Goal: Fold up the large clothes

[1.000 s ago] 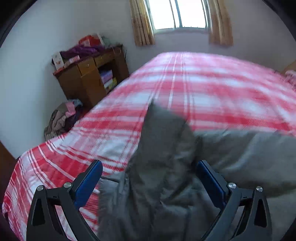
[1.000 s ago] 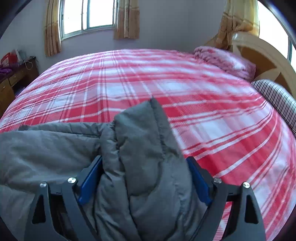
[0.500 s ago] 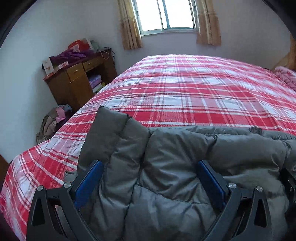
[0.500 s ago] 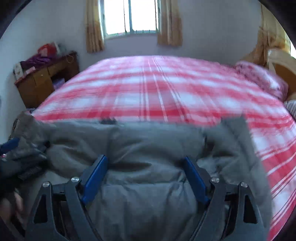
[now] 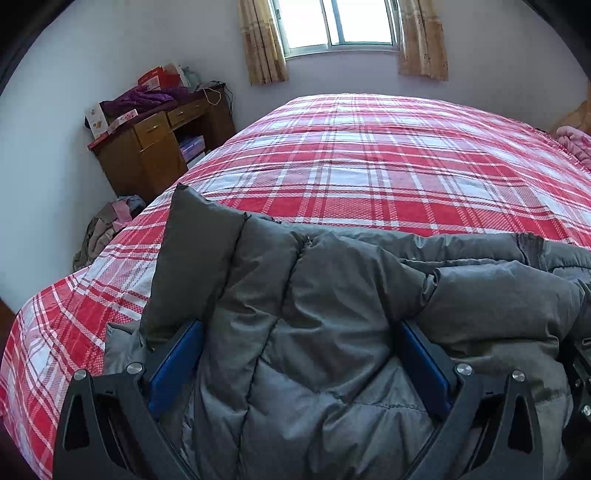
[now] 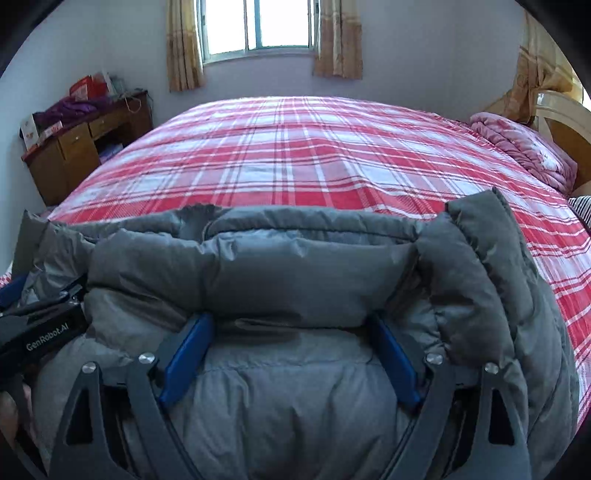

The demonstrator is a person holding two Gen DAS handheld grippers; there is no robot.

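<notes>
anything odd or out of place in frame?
Nothing damaged or spilled. The grey puffer jacket lies bunched at the near edge of the plaid bed, corners sticking up, with the left gripper and right gripper around its folds. A clothes heap sits on the floor.

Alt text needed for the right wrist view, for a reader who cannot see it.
A grey quilted puffer jacket fills the foreground, bunched between the blue-padded right tongs, whose jaws stand wide around it. Beyond it stretches a red and white plaid bed cover under a curtained window; the left tongs show at the left edge.
</notes>
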